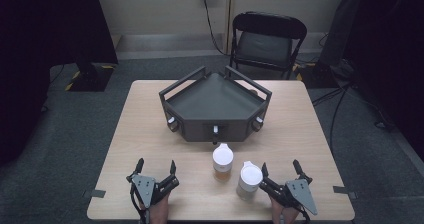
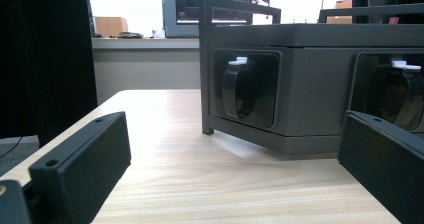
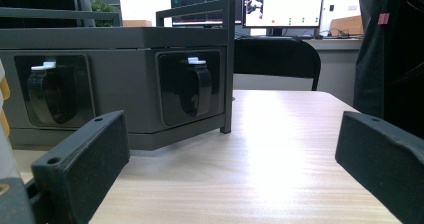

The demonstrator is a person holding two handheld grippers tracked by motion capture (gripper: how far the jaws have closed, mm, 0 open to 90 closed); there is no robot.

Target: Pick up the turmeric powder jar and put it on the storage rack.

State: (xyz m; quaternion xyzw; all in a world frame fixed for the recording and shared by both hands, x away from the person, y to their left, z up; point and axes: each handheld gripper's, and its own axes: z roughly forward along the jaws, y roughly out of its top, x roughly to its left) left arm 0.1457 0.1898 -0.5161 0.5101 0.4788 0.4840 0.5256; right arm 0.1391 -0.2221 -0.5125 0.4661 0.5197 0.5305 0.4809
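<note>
A dark grey angular box (image 1: 215,101) with rails on top stands at the middle back of the wooden table (image 1: 300,134). Its front faces hold black latches with white tips (image 2: 239,86) (image 3: 199,86). Two white-lidded cups stand in front of it: one with amber liquid (image 1: 222,161), and a paler one (image 1: 248,180) just left of my right gripper (image 1: 280,166). My left gripper (image 1: 156,164) rests near the front edge, apart from both cups. Both grippers are open with nothing between their jaws, and each faces the box (image 2: 310,84) (image 3: 115,79) across bare tabletop.
A black folding chair (image 1: 267,39) stands behind the table. Dark curtains and stands flank the room at both sides. Grey tape tabs (image 1: 97,193) mark the table's front corners. A sliver of the pale cup (image 3: 3,134) sits at the left edge of the right gripper view.
</note>
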